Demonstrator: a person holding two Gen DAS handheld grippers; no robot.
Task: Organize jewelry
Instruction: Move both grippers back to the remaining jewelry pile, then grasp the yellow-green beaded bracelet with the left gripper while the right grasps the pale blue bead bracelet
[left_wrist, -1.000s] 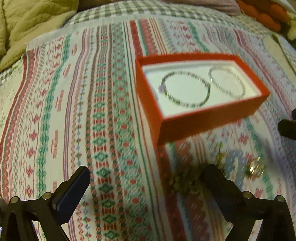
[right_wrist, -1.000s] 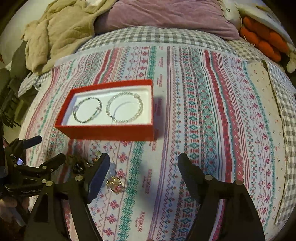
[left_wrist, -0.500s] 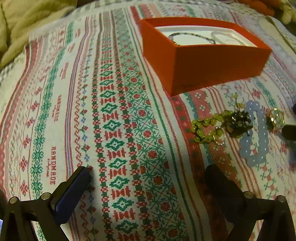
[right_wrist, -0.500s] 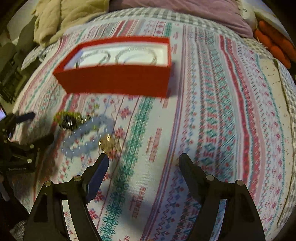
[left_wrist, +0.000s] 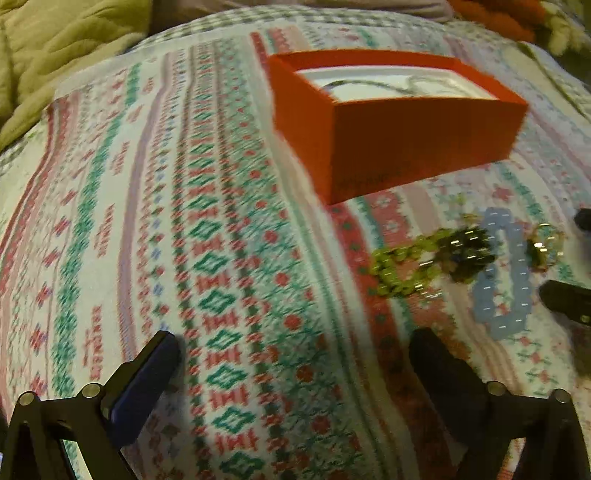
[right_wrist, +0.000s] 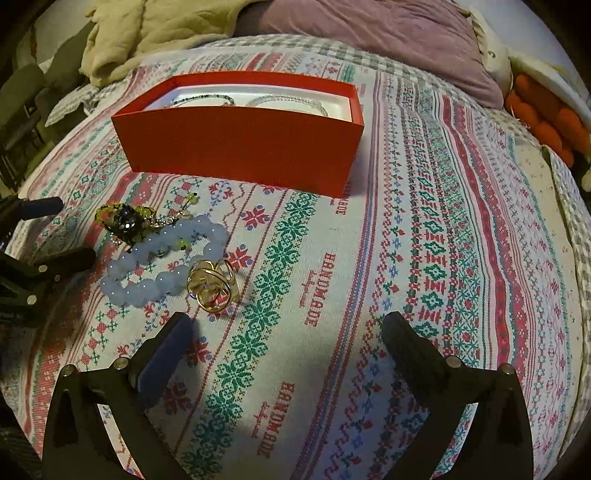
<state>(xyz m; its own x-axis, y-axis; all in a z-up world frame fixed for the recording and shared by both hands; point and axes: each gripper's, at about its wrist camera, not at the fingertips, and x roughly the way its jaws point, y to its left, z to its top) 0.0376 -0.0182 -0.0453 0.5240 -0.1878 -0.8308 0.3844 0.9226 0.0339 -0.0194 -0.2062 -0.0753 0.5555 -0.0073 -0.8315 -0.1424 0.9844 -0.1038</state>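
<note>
I note a red box (right_wrist: 240, 147) lying open on the bed, at 12 o'clock from my right claw, its white lining carrying a dark beaded bracelet (right_wrist: 207, 99) and a clear beaded bracelet (right_wrist: 288, 101) side by side. In front of the box, on the cloth, lies a loose cluster: a yellow-green beaded piece with a dark round ornament (right_wrist: 127, 219), a pale blue beaded bracelet (right_wrist: 147, 266) touching it, and a gold wire ring (right_wrist: 210, 286) touching the blue beads on their near side. From the left wrist view the same cluster sits at 2 o'clock, green piece (left_wrist: 406, 266) leftmost, blue bracelet (left_wrist: 504, 273) beside it, ring (left_wrist: 545, 247) beyond, box (left_wrist: 406, 147) at 1 o'clock; that view is motion-blurred. My right claw (right_wrist: 286, 332) stands wide apart and holds nothing, its left finger just short of the ring at 11 o'clock. My left claw (left_wrist: 295, 347) is likewise spread wide and empty, its fingers low over bare cloth. The surface is a striped embroidered bedspread (right_wrist: 424, 240) over gingham sheeting, with a tan blanket (right_wrist: 155, 33) and a mauve pillow (right_wrist: 369, 37) behind.
</note>
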